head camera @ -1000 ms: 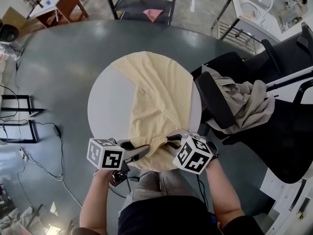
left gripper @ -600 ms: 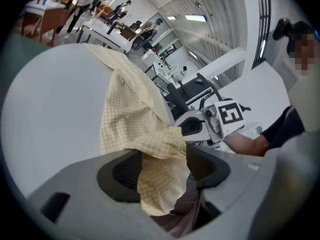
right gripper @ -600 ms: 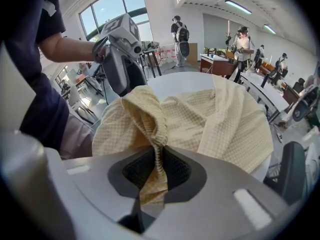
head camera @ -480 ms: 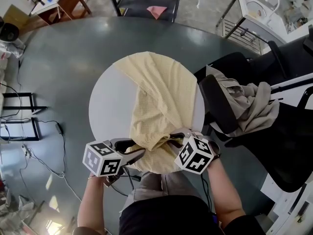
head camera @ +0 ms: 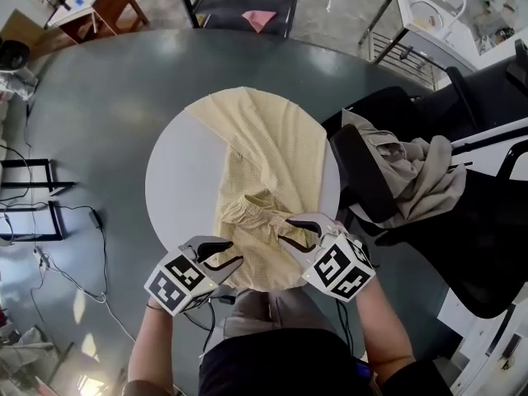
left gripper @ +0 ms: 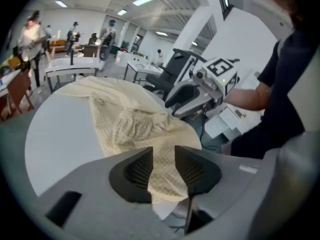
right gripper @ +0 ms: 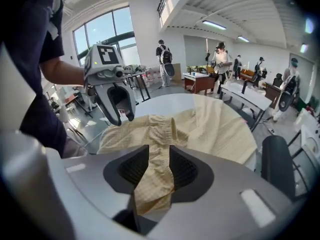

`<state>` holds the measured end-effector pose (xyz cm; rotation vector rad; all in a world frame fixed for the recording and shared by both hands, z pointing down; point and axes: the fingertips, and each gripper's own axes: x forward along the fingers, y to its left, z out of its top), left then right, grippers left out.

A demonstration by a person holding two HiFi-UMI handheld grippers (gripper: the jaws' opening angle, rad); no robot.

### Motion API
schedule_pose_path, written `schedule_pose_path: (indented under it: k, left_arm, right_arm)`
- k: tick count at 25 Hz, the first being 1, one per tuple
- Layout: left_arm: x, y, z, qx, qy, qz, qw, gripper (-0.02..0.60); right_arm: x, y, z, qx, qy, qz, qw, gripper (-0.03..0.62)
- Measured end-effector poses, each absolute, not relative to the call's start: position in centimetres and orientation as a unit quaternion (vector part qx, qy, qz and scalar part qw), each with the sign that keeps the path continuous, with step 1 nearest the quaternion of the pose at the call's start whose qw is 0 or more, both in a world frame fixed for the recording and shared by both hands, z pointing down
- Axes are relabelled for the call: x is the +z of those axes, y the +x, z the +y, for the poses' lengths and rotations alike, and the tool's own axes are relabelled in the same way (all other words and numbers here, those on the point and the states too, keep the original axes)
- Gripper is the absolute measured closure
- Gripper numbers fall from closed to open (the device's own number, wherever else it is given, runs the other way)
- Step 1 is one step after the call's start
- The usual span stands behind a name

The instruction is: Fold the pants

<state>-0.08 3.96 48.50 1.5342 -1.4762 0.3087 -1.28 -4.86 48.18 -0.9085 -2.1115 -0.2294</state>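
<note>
Pale yellow pants lie spread on the round white table, with the waistband bunched into a ridge near me. My right gripper hovers at the near right of that ridge. Its jaws have just been opening, and a loose strip of the pants still lies between them. My left gripper is at the pants' near left edge. Its jaws have just been closing, and cloth shows through their gap without either pad pressing on it.
A black chair piled with grey-beige clothes stands close to the table's right side. Cables and a black frame lie on the grey floor to the left. Desks and people are farther back.
The waistband has been carried away from me and now lies bunched farther onto the pants. The right gripper has drawn back and opened. The left gripper has rolled, its cube now lower.
</note>
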Motion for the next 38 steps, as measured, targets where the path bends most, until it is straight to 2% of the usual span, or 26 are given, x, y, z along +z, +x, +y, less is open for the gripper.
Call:
schedule_pose_path:
  k: [3,10,16,21,23,25,31,35,38]
  left_arm:
    - [50.0,2.4,4.6,0.193,0.648,-0.561,0.478,0.425]
    - [50.8,4.0,5.4,0.227,0.662,-0.54,0.468,0.403]
    - [51.3,4.3,5.8,0.202,0.649,-0.571,0.461,0.451]
    - [53.3,5.6,6.4,0.231,0.646,-0.574,0.449,0.468]
    - [53.2,5.7,6.9,0.26,0.64,-0.581,0.431,0.449]
    - [52.2,5.3,7.6,0.275,0.63,-0.595,0.417,0.397]
    - [50.7,6.8,9.2,0.298,0.647,-0.576,0.401,0.382]
    - [52.2,8.0,9.2,0.327,0.662,-0.555,0.384,0.365]
    - [53.8,8.1,9.0,0.32,0.66,-0.551,0.399,0.354]
  right_arm:
    - [49.0,1.8,-3.9,-0.063,-0.386,-0.817,0.424,0.465]
    - [49.7,5.9,-1.7,-0.041,-0.416,-0.799,0.433,0.446]
    - [50.1,8.3,0.1,-0.035,-0.403,-0.813,0.419,0.382]
    - [51.7,9.6,0.3,-0.076,-0.37,-0.821,0.428,0.369]
    - [51.4,10.0,0.3,-0.111,-0.36,-0.826,0.419,0.361]
    - [50.8,10.4,0.4,-0.127,-0.352,-0.833,0.409,0.359]
    - [50.8,12.1,1.0,-0.159,-0.349,-0.828,0.408,0.349]
    - [50.2,11.7,1.2,-0.157,-0.318,-0.85,0.39,0.339]
    - [50.7,12.2,1.8,-0.157,-0.327,-0.846,0.391,0.349]
